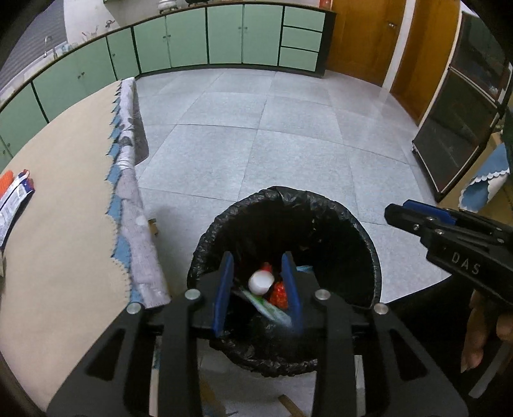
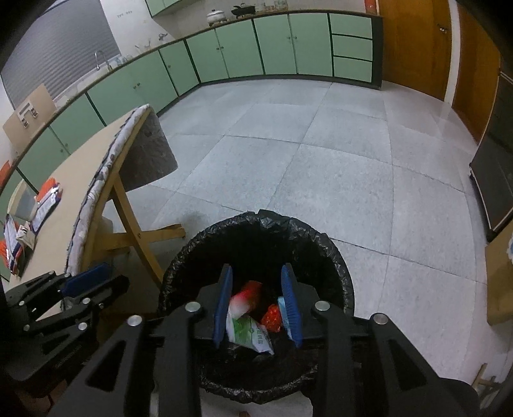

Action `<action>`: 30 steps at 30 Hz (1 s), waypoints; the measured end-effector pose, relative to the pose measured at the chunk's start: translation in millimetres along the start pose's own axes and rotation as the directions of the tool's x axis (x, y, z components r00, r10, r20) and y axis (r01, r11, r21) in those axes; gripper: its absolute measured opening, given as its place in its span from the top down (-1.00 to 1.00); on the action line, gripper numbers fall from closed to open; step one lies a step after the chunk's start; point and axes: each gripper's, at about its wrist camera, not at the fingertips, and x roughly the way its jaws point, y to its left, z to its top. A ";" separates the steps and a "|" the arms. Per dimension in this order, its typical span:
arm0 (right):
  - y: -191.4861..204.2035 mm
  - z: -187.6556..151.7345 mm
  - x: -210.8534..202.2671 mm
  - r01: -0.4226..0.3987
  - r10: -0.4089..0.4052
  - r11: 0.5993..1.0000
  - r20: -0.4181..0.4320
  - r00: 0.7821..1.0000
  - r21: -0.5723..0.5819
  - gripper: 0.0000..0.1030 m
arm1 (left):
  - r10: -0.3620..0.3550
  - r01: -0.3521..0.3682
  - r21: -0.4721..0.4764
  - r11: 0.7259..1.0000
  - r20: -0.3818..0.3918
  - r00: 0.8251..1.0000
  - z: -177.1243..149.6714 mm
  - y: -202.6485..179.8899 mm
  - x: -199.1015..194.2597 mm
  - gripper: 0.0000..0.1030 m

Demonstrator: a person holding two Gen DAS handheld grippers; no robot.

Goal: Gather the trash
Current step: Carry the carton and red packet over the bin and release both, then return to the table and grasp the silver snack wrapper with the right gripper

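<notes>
trash [image 1: 266, 290] lying loose down inside the black-lined bin [image 1: 368, 243], so likely dropped in on purpose. hovering over that bin, left gripper [image 1: 260, 290] and right gripper [image 2: 258, 303] tilting steeply down, jaws apart, gripping nothing. more wrappers [image 2: 45, 199] waiting on the table [image 1: 64, 192] beside the bin.

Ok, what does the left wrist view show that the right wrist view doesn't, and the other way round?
Only the left wrist view: the right tool entering from the right, a hand beneath it, and a dark cabinet at right.

Only the right wrist view: the left tool at lower left, the table's wooden legs, and a pot on the counter.

Both: the bin lined in black with trash inside, the table, packets on it, green cupboards, and each camera's own tool open over the bin.
</notes>
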 end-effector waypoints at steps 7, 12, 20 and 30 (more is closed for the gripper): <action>22.4 6.8 -23.2 0.001 -0.001 0.998 0.013 1.000 -0.058 0.23 | 0.072 -0.066 -0.081 0.994 0.073 0.995 -11.9 34.5 -56.5 -0.15; 72.2 10.4 -57.0 -0.068 0.075 0.989 0.055 0.996 -0.129 -0.22 | 0.219 -0.191 -0.224 0.956 0.109 0.970 -37.3 88.3 -118.6 -0.60; 189.0 -1.2 -83.9 -0.200 0.249 0.917 0.103 0.963 -0.346 -0.45 | 0.466 -0.371 -0.429 0.823 0.137 0.874 -89.3 175.3 -223.6 -0.76; 341.5 -1.7 -83.4 -0.354 0.446 0.753 0.034 0.894 -0.554 -0.45 | 0.585 -0.428 -0.557 0.712 0.134 0.800 -128.7 252.2 -281.5 -0.84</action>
